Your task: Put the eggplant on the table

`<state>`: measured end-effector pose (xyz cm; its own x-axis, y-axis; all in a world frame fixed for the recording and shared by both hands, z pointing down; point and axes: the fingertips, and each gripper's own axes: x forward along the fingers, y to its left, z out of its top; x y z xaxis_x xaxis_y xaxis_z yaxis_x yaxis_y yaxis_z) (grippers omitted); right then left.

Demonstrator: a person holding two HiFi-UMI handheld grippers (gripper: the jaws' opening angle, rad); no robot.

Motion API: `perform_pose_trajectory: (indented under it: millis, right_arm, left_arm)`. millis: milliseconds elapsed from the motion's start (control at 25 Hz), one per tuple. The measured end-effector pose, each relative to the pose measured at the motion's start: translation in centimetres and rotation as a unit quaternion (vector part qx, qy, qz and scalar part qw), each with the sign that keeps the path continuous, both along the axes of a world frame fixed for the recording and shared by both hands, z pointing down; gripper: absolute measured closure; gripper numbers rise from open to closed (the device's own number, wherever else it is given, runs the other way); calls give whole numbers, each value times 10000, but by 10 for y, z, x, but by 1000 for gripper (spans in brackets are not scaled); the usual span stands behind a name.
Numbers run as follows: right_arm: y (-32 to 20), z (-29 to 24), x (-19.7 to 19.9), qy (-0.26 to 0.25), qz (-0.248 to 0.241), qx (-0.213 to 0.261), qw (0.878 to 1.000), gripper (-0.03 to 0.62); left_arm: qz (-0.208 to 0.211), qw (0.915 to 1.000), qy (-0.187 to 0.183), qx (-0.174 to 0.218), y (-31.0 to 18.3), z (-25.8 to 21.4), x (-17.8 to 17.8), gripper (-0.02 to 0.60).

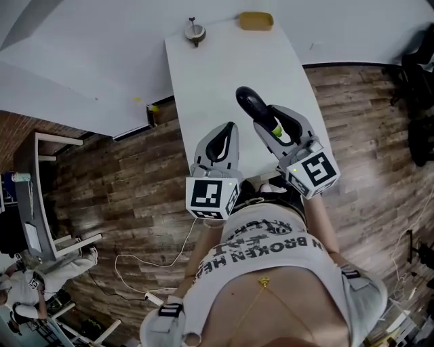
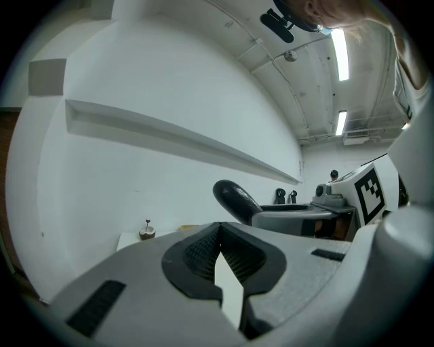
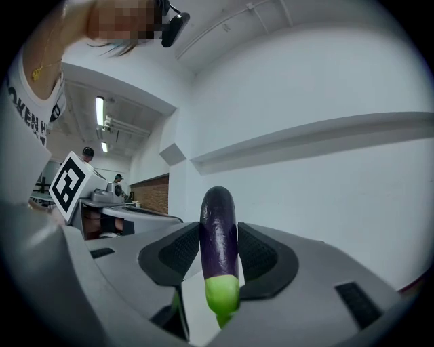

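One eggplant (image 3: 218, 230) clamped between jaws of right gripper (image 3: 218, 261), purple end forward, green stem end back; held over near part of white table (image 1: 217, 74); left gripper (image 2: 218, 252) held alongside, jaws pressed together, nothing between; small round object (image 1: 194, 30) seen at table's far end.

A long white table (image 1: 224, 68) runs away from the person across a wooden plank floor (image 1: 129, 176). Over its near half, the right gripper (image 1: 277, 122) clamps a dark eggplant (image 1: 253, 104), which points far-left past the jaws. Just left of it, the left gripper (image 1: 222, 135) has its jaws together. At the far end sit a small round bowl (image 1: 194, 30) and a yellow object (image 1: 255, 21). A white cable (image 1: 146, 261) trails on the floor near left.
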<state>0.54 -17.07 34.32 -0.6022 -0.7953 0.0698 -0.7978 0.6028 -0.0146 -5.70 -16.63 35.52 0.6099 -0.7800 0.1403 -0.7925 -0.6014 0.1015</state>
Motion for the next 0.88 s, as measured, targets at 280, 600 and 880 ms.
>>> perform_pose_trajectory:
  millis: [280,600,880]
  right_arm:
    - [-24,8,-17,75,269,-5,9996,419]
    - [-42,18,-17,218,430,-67,9988,419]
    - [-55,14,-5,289,187,-96,9994,419]
  left_arm:
    - [287,9996,-3,-14,-28,9,-19,575]
    - [467,9989,-79,-40,-47,16,-21,575]
    - [359,9993,-42,-35,-59,10,-3,575]
